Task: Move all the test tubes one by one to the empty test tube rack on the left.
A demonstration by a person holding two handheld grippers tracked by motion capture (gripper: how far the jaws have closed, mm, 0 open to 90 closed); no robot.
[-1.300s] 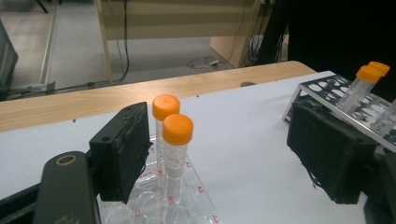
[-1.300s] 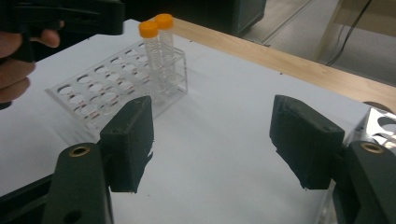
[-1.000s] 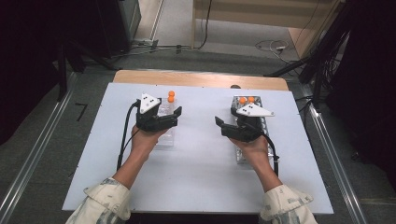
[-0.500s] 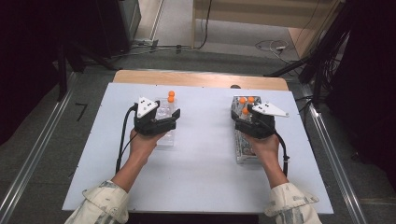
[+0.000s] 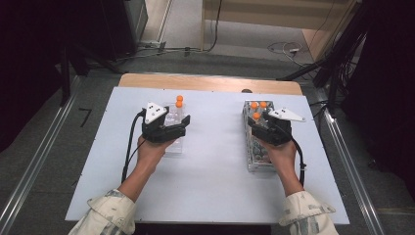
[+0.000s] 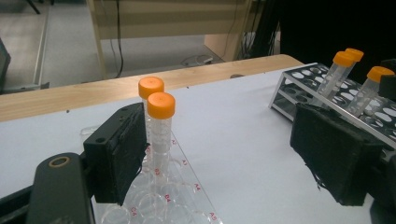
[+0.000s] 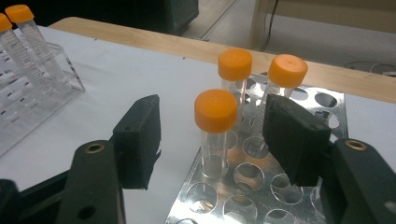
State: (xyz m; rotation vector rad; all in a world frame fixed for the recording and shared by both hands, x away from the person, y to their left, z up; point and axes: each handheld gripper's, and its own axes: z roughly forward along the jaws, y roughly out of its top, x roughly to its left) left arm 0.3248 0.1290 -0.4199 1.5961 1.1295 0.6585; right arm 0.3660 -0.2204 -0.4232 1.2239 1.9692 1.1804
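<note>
While the near orange-capped tube (image 7: 215, 133) stands upright in the metal rack (image 7: 299, 186) at the right of the surface (image 5: 215, 166), the right tool (image 7: 212, 140) straddles it with both jaws apart from its wall; those jaws have just been closing, yet a gap shows on each side and nothing is gripped. In the high view this tool (image 5: 262, 128) sits over the rack's (image 5: 254, 164) middle rows.

Risk one: two more capped tubes (image 7: 235, 77) stand just beyond the target. The right-hand jaw already overlaps the far-right tube (image 7: 286, 74) in the right gripper view, so further closing may catch or tilt a neighbour along with the target.

Risk two: the target looks nearer one jaw than the other. An uneven close would likely push the tube sideways in its hole before the second pad meets it, leaving a skewed hold.

Risk three: the pads stand level with the clear barrel below the cap. A smooth wall may slip on lifting unless the grip is firm.

Risk four: the rack is light sheet metal, unsecured as far as can be seen; a tube binding in its hole could drag the rack up or along.

At the left, the left tool (image 6: 219, 158) is released and wide, resting over the clear plastic rack (image 6: 182, 200), where two capped tubes (image 6: 159, 130) stand just beside its left-hand jaw. Any sideways drift there could knock them over.
</note>
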